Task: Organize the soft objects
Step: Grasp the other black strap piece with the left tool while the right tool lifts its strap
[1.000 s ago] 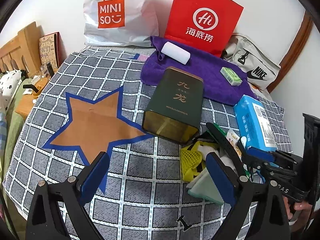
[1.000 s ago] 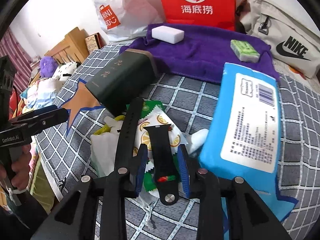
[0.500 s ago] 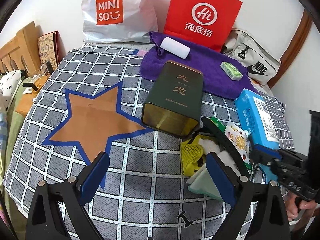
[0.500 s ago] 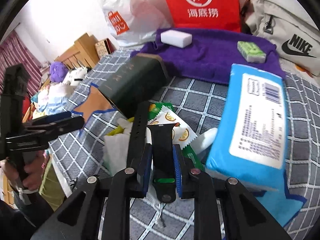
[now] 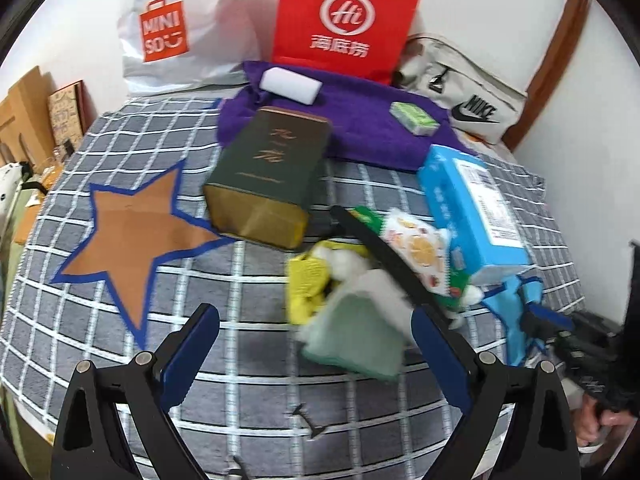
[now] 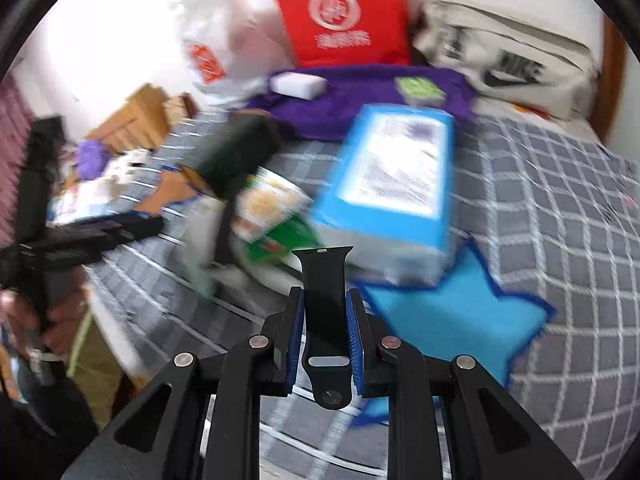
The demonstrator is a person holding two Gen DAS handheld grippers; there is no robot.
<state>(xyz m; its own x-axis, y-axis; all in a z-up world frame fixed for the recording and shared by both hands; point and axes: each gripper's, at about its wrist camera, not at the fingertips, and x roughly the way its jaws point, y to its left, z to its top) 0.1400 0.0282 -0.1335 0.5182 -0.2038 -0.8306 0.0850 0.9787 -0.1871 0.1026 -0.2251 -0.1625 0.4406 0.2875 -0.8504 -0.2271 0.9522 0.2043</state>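
My right gripper [image 6: 323, 312] is shut on a short black watch strap [image 6: 324, 300] and holds it above the checked cloth, over a light blue star [image 6: 452, 312]. The right wrist view is blurred. My left gripper [image 5: 316, 340] is open and empty above a heap of soft things: a pale green sponge [image 5: 356, 340], a yellow mesh piece [image 5: 306, 284], white cotton [image 5: 340, 260], a lemon-print packet [image 5: 420, 248] and a long black strap [image 5: 384, 252]. The right gripper also shows at the left wrist view's right edge [image 5: 548, 316].
A dark green tin [image 5: 272, 176] lies beside a brown star [image 5: 132, 232]. A blue tissue pack [image 5: 476, 208] lies right of the heap. A purple towel [image 5: 360, 128] holds a white block [image 5: 290, 84] and a green sponge [image 5: 414, 118]. Bags stand at the back.
My right gripper closed on the short black strap and lifted it off the heap, moving right over the blue star. My left gripper stayed open and shifted slightly nearer the heap.
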